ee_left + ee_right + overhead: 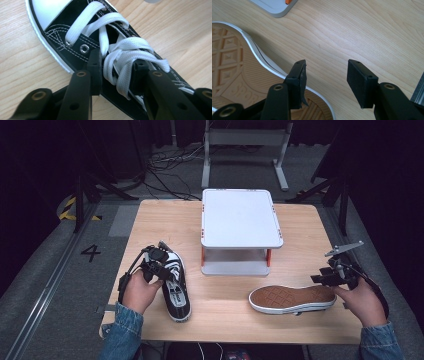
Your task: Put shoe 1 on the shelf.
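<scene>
So we've got two black canvas sneakers on the wooden table [225, 312] and a gripper on each of them. Our left gripper [159, 265] sits at about 8 o'clock on the tabletop, down over the upright sneaker [176, 290], which stands on its sole with the white toe cap pointing to 12 o'clock. In the left gripper view our jaws straddle the laced throat of that shoe, and the white laces [120, 57] are bunched up between the two pads [96, 72]. The jaws are narrowed in on the shoe's upper and both pads look pressed against it, one on the eyelet strip and the other tucked behind the lace loops.

Over at about 4 o'clock, the second sneaker [292, 299] lies tipped on its side, brown patterned sole facing up and toward us, running 9 to 3. Our right gripper [325, 279] is at its 3 o'clock end. In the right gripper view the jaws stand roughly half open with bare table between them; the left pad [300, 82] sits right at the white rim of the sole, touching it or nearly so, we can't quite tell. Nothing is clamped there.

At 12 o'clock from both shoes stands a white two-tier stand [241, 217] with orange posts, well apart from the grippers.
</scene>
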The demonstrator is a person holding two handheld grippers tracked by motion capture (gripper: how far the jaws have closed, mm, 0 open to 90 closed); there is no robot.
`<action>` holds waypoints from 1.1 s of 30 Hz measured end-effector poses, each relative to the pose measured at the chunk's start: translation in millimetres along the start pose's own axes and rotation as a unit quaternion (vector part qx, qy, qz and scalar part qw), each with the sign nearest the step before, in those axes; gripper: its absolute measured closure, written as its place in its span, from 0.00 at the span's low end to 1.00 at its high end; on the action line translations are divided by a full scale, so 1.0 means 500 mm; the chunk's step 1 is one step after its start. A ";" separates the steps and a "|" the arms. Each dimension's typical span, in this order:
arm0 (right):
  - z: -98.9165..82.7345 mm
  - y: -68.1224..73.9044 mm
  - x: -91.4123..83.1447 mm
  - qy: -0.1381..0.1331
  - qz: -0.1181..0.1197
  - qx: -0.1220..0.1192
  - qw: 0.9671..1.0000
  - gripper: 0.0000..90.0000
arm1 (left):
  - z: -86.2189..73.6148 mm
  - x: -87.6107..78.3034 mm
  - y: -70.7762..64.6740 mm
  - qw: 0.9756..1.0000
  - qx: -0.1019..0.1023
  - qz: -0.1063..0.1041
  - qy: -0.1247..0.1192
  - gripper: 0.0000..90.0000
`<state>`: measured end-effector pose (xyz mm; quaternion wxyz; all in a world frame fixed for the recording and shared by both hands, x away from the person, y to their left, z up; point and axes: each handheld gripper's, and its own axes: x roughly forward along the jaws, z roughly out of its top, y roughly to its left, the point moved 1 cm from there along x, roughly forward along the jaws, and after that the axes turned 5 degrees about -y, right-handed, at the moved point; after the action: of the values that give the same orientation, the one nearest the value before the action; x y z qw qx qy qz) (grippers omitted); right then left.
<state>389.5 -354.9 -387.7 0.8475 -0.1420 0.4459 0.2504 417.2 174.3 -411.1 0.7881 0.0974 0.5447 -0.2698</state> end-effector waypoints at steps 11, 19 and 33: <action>0.010 -0.005 -0.009 -0.014 -0.002 0.003 1.000 0.56 | 0.003 -0.048 -0.015 0.998 0.027 0.035 -0.045 0.85; 0.017 -0.005 -0.004 -0.015 0.000 0.001 1.000 0.56 | 0.025 -0.098 -0.034 0.996 0.039 0.044 -0.070 0.85; 0.015 -0.010 -0.011 -0.021 0.000 0.011 1.000 0.59 | 0.084 -0.182 -0.037 0.993 0.043 0.054 -0.095 0.84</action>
<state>394.7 -357.4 -378.8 0.8580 -0.1274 0.4308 0.2490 417.4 168.9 -309.5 0.8450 0.1339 0.4490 -0.2580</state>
